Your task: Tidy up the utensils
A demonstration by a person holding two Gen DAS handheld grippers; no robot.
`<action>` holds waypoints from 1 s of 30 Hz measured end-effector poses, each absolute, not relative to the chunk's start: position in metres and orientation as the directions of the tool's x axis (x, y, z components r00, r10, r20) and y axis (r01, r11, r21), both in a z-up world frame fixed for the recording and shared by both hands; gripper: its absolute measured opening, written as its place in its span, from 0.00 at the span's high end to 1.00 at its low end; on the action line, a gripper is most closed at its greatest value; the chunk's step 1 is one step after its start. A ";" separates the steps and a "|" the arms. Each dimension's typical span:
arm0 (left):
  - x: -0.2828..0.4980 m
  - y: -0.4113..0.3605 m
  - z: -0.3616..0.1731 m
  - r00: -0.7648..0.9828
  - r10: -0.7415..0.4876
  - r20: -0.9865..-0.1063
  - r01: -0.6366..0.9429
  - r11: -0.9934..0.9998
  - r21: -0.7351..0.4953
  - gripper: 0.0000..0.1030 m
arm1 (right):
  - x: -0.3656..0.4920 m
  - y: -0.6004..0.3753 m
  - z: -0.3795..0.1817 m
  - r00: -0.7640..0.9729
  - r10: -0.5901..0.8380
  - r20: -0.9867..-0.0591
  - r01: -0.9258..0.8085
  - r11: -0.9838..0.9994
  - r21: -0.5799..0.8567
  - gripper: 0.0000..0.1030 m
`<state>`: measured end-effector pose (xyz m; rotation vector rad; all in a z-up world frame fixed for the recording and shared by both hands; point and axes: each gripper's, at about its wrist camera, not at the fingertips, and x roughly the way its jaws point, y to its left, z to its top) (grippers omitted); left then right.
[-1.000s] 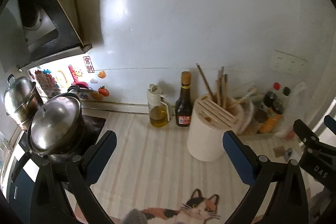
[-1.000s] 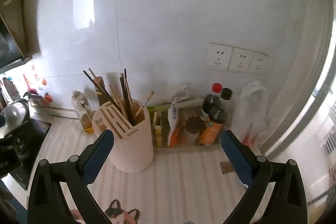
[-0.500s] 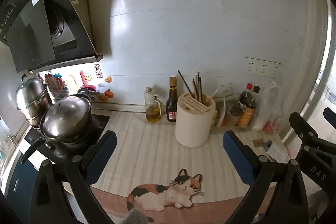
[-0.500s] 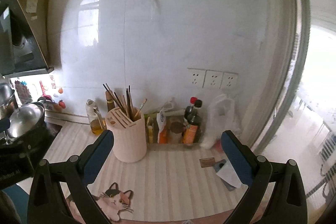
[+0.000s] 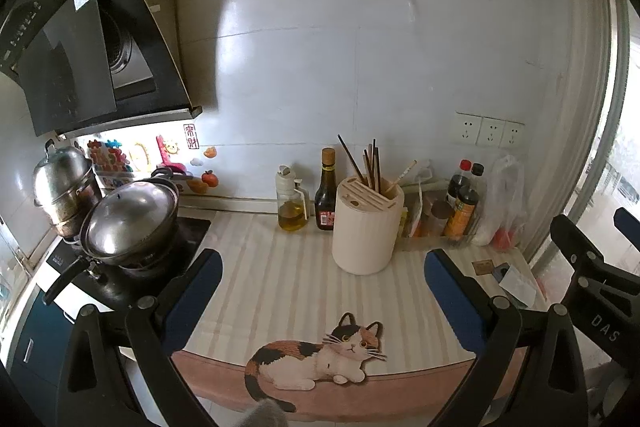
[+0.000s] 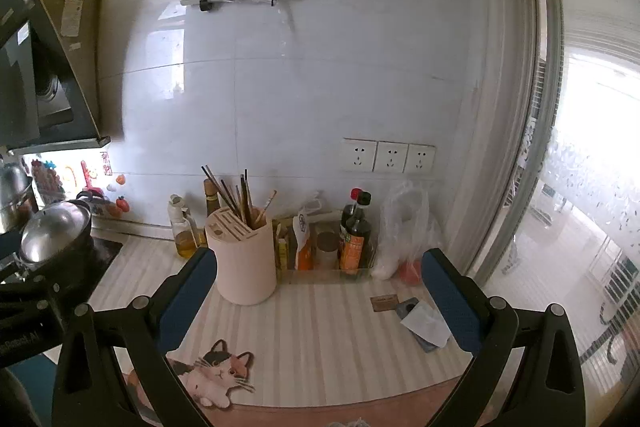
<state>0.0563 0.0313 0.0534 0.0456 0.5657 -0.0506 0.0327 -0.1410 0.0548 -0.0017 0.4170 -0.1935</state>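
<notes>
A cream cylindrical utensil holder [image 5: 366, 227] [image 6: 245, 259] stands on the striped counter mat, with several chopsticks [image 5: 370, 163] [image 6: 240, 197] sticking up from it. My left gripper [image 5: 322, 275] is open and empty, well back from the holder near the counter's front edge. My right gripper [image 6: 320, 277] is also open and empty, its left finger overlapping the holder's base in the right wrist view. The right gripper's black body [image 5: 592, 275] shows at the right edge of the left wrist view.
An oil bottle [image 5: 292, 205] and dark sauce bottle [image 5: 326, 197] stand left of the holder. A tray of bottles and packets [image 6: 332, 243] and a plastic bag [image 6: 404, 227] stand to its right. Lidded pots [image 5: 128, 219] sit on the stove. A cat picture [image 5: 320, 355] marks the mat; small papers [image 6: 420, 319] lie right.
Both grippers have pulled back and away from the wall, so the holder looks smaller and the counter's front edge, wall rail and upper cabinet have come into view. Both stay open.
</notes>
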 end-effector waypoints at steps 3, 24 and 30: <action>0.055 0.033 0.053 0.845 -0.027 -0.535 0.059 0.997 0.043 0.00 | 0.031 -0.139 0.053 0.895 -0.181 -0.407 0.183 0.983 -0.034 0.00; 0.057 0.041 0.053 0.844 -0.024 -0.537 0.058 0.997 0.047 0.00 | 0.035 -0.135 0.047 0.885 -0.167 -0.434 0.179 0.984 -0.013 0.00; 0.058 0.046 0.058 0.849 -0.022 -0.528 0.054 0.998 0.045 0.00 | 0.033 -0.132 0.046 0.885 -0.163 -0.435 0.177 0.984 -0.011 0.00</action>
